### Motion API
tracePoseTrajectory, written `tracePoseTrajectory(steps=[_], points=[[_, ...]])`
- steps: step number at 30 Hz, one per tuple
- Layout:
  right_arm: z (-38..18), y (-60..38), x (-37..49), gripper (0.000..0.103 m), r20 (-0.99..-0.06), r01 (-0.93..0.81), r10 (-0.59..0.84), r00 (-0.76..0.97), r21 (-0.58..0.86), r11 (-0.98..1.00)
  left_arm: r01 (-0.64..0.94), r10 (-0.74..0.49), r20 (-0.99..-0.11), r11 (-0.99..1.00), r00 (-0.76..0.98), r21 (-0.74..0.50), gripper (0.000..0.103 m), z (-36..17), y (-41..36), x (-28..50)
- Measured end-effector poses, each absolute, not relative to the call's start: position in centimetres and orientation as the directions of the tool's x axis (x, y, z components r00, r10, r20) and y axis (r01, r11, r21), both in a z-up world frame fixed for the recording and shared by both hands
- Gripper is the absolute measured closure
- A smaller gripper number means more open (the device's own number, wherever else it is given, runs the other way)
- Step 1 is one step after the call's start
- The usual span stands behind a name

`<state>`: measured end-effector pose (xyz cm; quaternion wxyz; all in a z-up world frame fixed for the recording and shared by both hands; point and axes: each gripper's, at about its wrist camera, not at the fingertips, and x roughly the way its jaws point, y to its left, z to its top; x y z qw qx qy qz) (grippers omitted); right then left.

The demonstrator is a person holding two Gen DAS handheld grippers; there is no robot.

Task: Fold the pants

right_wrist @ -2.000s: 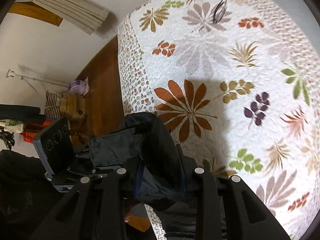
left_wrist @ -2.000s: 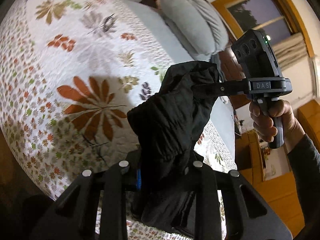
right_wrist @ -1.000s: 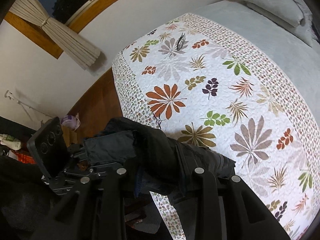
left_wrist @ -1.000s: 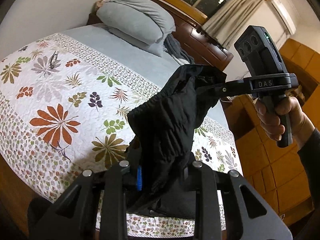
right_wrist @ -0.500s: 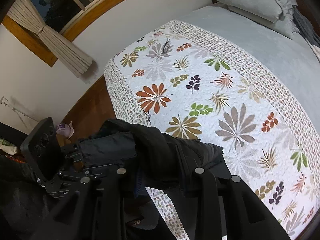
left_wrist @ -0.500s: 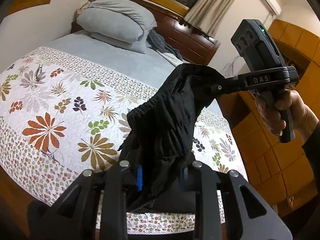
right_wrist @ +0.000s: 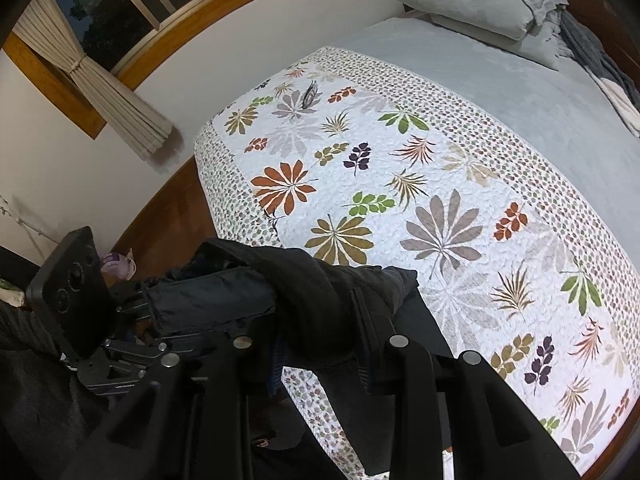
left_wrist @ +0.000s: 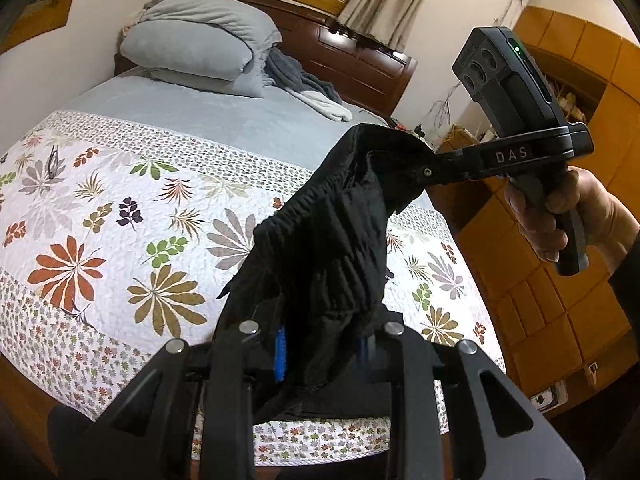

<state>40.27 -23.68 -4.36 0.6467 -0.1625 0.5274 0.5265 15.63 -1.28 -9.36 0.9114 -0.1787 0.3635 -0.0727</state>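
Note:
The black pants (left_wrist: 328,240) hang in the air above the near edge of the bed, stretched between my two grippers. My left gripper (left_wrist: 320,354) is shut on one end of the waistband. My right gripper (left_wrist: 384,158) is shut on the other end, up and to the right in the left wrist view. In the right wrist view the pants (right_wrist: 304,292) bunch between my right gripper's jaws (right_wrist: 316,344) and run left to my left gripper (right_wrist: 152,312). The rest of the pants hangs below, out of sight.
The bed carries a white leaf-patterned quilt (left_wrist: 120,208) near me and a grey sheet (left_wrist: 224,120) beyond. Grey pillows (left_wrist: 200,48) and a crumpled grey blanket (left_wrist: 304,84) lie at the dark wood headboard. Wooden cabinets (left_wrist: 560,300) stand at the right, a curtained window (right_wrist: 100,60) at the left.
Both grippers have risen and drawn back from the bed with the pants still held. More of the bed, the pillows and the headboard have come into view.

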Motion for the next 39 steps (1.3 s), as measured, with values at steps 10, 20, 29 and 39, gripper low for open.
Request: tracePoseTrajectory(steps=[10, 20, 29, 39], points=[[-6.1, -27.7, 41.2, 0.073, -0.838, -0.841, 0.537, -0.097, 0.358, 0.406, 0.046, -0.266, -0.659, 0.942, 0.704, -0.332, 0.079, -10.3, -5.4, 16.5], [-8.5, -31.9, 41.7, 0.073, -0.839, -0.845, 0.540, -0.068, 0.336, 0.416, 0.106, -0.280, -0.691, 0.953, 0.667, -0.284, 0.080, -12.4, -10.0, 17.5], [-11.2, -35.3, 42.0, 0.073, -0.832, -0.851, 0.553, -0.045, 0.322, 0.416, 0.145, -0.265, -0.716, 0.963, 0.646, -0.226, 0.079, -14.5, -13.1, 18.1], [-14.3, -38.6, 41.8, 0.073, -0.831, -0.864, 0.557, -0.010, 0.287, 0.413, 0.180, -0.265, -0.750, 0.964, 0.607, -0.195, 0.080, -17.4, -16.3, 18.5]])
